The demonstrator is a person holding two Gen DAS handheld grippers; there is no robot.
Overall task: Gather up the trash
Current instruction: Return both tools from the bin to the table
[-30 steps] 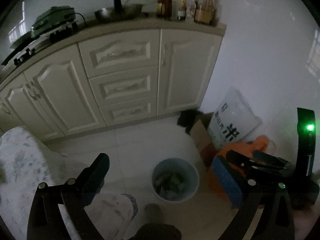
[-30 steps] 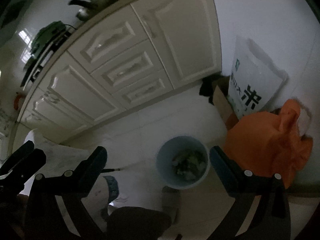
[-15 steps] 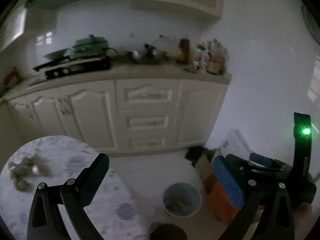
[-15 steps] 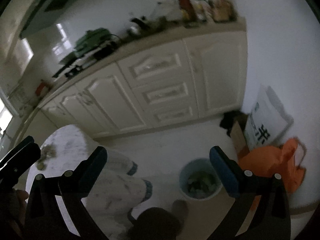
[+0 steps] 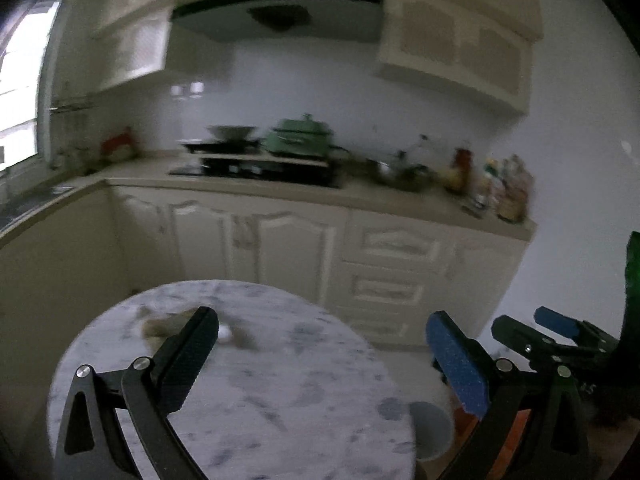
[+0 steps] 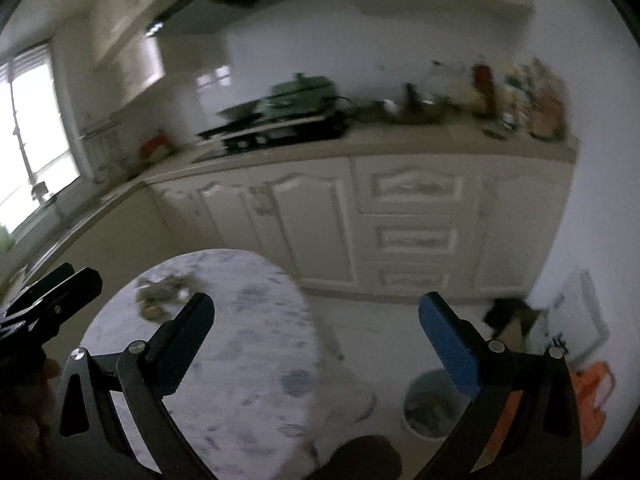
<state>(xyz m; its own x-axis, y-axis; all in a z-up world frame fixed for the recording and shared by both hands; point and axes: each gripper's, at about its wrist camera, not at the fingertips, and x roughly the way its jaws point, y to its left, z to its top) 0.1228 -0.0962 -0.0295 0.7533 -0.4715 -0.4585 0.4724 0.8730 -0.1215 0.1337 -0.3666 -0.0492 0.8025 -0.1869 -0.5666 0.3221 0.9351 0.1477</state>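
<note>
**Both grippers spread over marble table, trash at far-left edge**

Left gripper (image 5: 324, 354): fingers wide apart, nothing between them; hovering above round marble table (image 5: 280, 400). Right gripper (image 6: 316, 344): fingers likewise spread, empty; over table's right part and floor beyond. Also seen in left wrist view at far right (image 5: 556, 332), and left gripper's tips poking in at left edge of right wrist view (image 6: 52, 292).

Trash pile (image 6: 160, 296): brownish scraps w/ a small pale bit, on far-left part of tabletop, just beyond right gripper's left finger (image 6: 180, 344). Same pile in left wrist view (image 5: 160, 326), partly hidden behind left finger; blurred, so exact items unclear.

Light blue bin (image 6: 430, 404) on floor, right of table, near; debris inside. In left wrist view only its rim (image 5: 432, 428) peeks past table edge. Orange bag (image 6: 592, 396) right of bin; white printed sack (image 6: 576, 320) and brown cardboard box (image 6: 516, 324) against wall further back.

Far side: cream cabinets (image 6: 416, 216), counter w/ green pot (image 6: 304, 92) on stove, bottles (image 6: 520, 92) at right end. Window (image 6: 36, 140) at left.
</note>
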